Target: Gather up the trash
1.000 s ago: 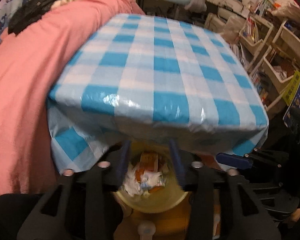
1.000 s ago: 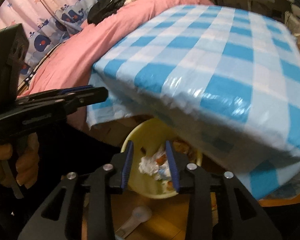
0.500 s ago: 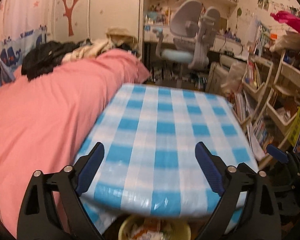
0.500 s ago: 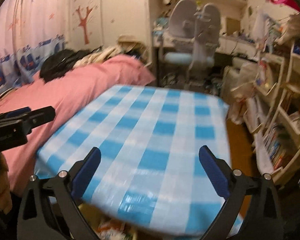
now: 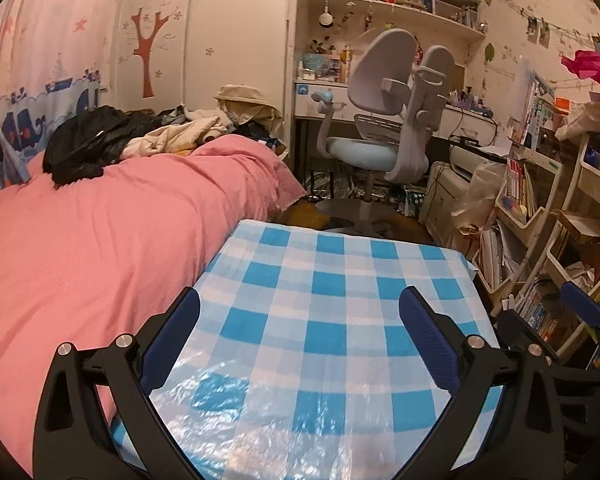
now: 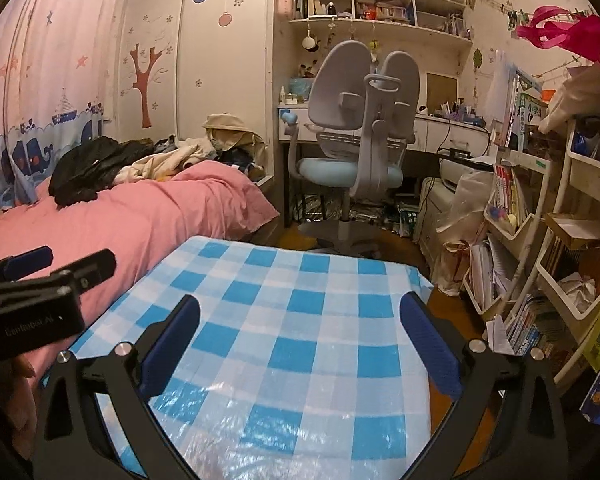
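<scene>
A table with a blue-and-white checked plastic cloth (image 5: 324,320) fills the lower middle of both wrist views, and I see no trash on it. My left gripper (image 5: 300,298) hovers over its near part, its jaws opening wide with nothing between them. My right gripper (image 6: 300,302) stands just as wide over the cloth (image 6: 308,320), also holding nothing. The right gripper's blue pad (image 5: 580,310) shows at the right edge of the left wrist view. In the right wrist view the left gripper (image 6: 40,272) juts in from the left. No bin is in view.
A bed with a pink cover (image 5: 100,248) runs along the table's left side, with clothes (image 5: 100,144) piled at its far end. A grey swivel chair (image 5: 388,120) stands beyond the table before a desk. Crowded racks of books (image 6: 540,280) line the right.
Both grippers rose from pointing under the table at a yellow bin of trash to looking over the tabletop. Their jaws opened wide. The bin dropped out of view.
</scene>
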`<state>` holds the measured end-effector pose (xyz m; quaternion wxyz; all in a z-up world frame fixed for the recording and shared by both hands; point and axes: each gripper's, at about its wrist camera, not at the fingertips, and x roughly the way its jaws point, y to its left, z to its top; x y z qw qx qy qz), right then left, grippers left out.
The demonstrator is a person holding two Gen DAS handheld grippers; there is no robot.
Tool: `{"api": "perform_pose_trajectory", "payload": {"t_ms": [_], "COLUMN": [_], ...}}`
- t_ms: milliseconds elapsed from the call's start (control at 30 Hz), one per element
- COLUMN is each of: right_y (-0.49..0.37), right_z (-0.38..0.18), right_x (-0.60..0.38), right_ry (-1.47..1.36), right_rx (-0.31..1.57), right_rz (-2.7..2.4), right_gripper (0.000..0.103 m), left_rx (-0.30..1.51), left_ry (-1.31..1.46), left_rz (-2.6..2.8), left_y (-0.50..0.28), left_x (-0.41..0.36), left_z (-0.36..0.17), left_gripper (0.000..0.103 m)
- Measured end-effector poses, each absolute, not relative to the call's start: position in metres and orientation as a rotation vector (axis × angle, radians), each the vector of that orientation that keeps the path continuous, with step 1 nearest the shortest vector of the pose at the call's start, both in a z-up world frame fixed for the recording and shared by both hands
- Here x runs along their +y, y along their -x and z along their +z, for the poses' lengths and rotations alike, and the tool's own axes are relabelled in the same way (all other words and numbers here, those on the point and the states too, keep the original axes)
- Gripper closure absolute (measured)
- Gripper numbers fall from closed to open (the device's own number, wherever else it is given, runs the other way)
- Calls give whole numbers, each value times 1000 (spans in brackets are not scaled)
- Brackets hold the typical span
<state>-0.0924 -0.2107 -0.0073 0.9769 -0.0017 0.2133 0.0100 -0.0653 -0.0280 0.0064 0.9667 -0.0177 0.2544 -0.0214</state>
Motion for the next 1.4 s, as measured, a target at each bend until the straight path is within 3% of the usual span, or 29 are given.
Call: {"api": "perform_pose_trajectory", "payload": {"t_ms": [467, 1400], "right_y": [61, 58], "right_z": [0, -2], "right_x": [-237, -230], "right_ry": [-52, -41], "right_rx": [455, 485], "right_rz": [-41, -24], "right_gripper": [7, 7], "left_rx": [481, 509], "left_ry": [13, -9], "left_rz": [-50, -26], "left_y": [22, 21], "left_x": [-45, -32], "left_z": [16, 21], "left_gripper": [7, 7]}}
